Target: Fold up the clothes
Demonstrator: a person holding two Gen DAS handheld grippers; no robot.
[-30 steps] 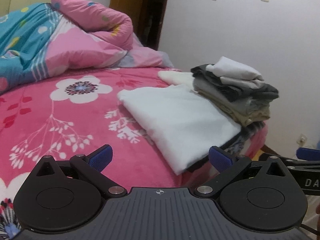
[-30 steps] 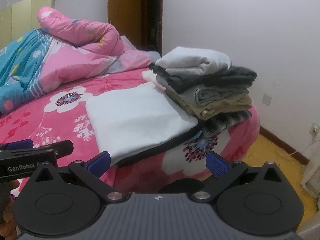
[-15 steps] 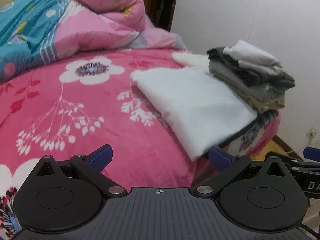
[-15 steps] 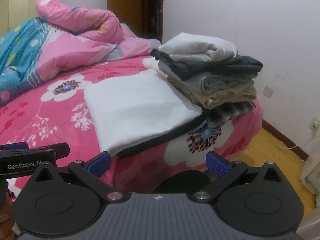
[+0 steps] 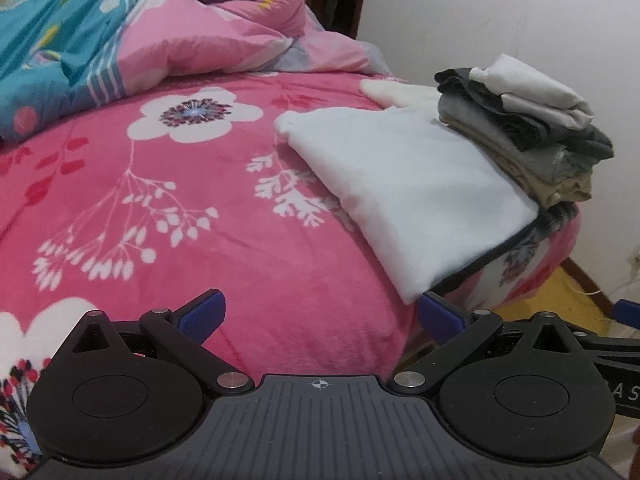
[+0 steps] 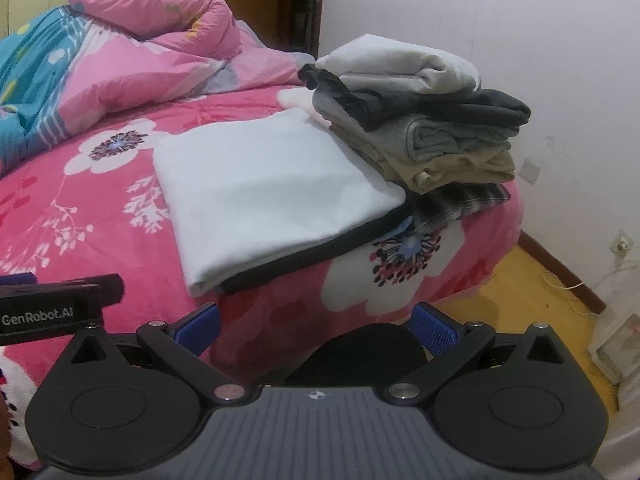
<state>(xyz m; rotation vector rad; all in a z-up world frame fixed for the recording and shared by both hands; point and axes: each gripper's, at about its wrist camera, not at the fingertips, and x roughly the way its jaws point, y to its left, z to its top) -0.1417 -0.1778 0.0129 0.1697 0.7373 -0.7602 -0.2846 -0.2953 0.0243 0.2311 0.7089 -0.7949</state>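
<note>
A folded white garment [image 5: 404, 188] [image 6: 264, 184] lies flat on the pink flowered bed cover, with a dark edge showing under its near side. Beside it, toward the wall, a stack of folded clothes [image 5: 532, 136] [image 6: 420, 108] holds white, dark grey, grey and tan pieces on top of a plaid one. My left gripper [image 5: 320, 314] is open and empty, low over the bed's near part, short of the white garment's near corner. My right gripper [image 6: 316, 322] is open and empty, off the bed's edge, below the garment.
A bunched pink and teal quilt [image 5: 132, 36] [image 6: 100, 60] fills the far side of the bed [image 5: 168, 200]. A white wall [image 6: 500, 20] stands right of the stack. Yellow floor [image 6: 520, 292] with a cable and a wall socket [image 6: 620, 242] lies to the right. A dark round object [image 6: 360, 352] sits below the right gripper.
Both grippers have moved slightly closer to the bed and the left view has tilted downward, so the garment and stack sit larger and further right. Both stayed open.
</note>
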